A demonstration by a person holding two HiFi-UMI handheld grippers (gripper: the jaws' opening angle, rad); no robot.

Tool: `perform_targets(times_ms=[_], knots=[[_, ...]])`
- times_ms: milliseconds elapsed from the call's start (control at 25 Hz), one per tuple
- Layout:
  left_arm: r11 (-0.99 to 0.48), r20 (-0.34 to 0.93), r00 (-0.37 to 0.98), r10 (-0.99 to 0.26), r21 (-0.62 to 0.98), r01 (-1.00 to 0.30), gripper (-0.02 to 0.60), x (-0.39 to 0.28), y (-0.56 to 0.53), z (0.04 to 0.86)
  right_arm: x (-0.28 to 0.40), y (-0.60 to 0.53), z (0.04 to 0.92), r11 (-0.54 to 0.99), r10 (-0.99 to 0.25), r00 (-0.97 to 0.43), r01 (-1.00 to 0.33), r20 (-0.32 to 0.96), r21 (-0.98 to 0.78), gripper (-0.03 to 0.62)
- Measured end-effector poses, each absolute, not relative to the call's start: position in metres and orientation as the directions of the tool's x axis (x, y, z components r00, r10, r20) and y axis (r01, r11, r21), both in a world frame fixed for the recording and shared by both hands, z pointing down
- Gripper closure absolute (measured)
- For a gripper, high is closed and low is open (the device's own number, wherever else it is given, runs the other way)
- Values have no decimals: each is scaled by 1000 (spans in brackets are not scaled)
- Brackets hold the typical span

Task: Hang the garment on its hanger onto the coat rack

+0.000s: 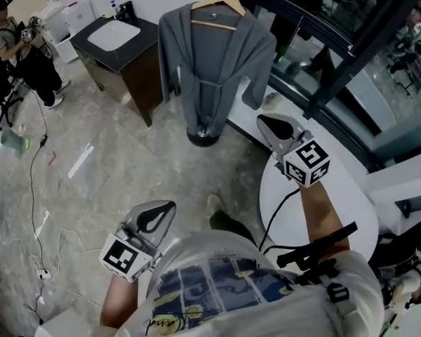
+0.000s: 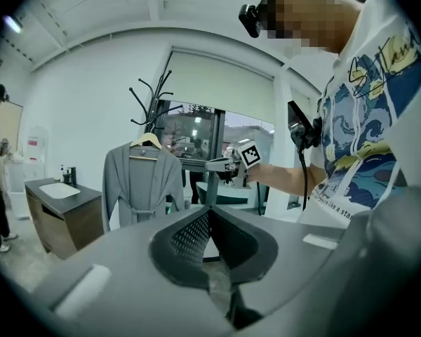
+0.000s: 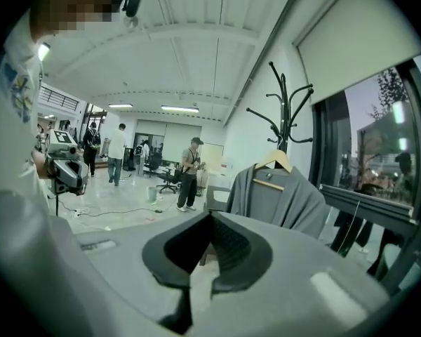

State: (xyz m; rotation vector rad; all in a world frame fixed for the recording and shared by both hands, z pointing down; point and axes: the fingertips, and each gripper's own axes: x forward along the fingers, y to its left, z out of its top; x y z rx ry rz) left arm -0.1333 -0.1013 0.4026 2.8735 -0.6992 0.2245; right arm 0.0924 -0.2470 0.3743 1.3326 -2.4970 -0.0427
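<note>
I see the long grey belted robe (image 1: 210,62) on its pale wooden hanger (image 1: 221,2), up on the black branched coat rack (image 3: 284,97). The cloth drapes down around the pole, and the round base shows on the floor just beneath the hem. It hangs free with neither tool touching it, so I judge the hanging itself done. My left tool (image 1: 158,215) is held low and well apart from the robe. Its jaws are pressed together with nothing between them, which its own view confirms. My right tool (image 1: 274,126) is raised over the edge of the white round tabletop (image 1: 337,209) and points toward the rack, nearer the robe but clear of it. Its jaws are also closed on nothing. Both tools sit back, I think, to leave the hanger undisturbed. A dark cabinet with a white basin (image 1: 116,34) stands left of the rack.
</note>
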Motion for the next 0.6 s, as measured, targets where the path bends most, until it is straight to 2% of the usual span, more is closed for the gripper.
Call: perform_targets(times_ms=[240, 600], knots=[[-896, 184, 900, -394, 143, -421, 580, -134, -73, 412, 56, -161, 410, 590, -784, -536, -799, 313, 111, 591], [-918, 176, 920, -350, 134, -374, 580, -122, -46, 407, 8, -98, 410, 657, -730, -609, -751, 309, 73, 591]])
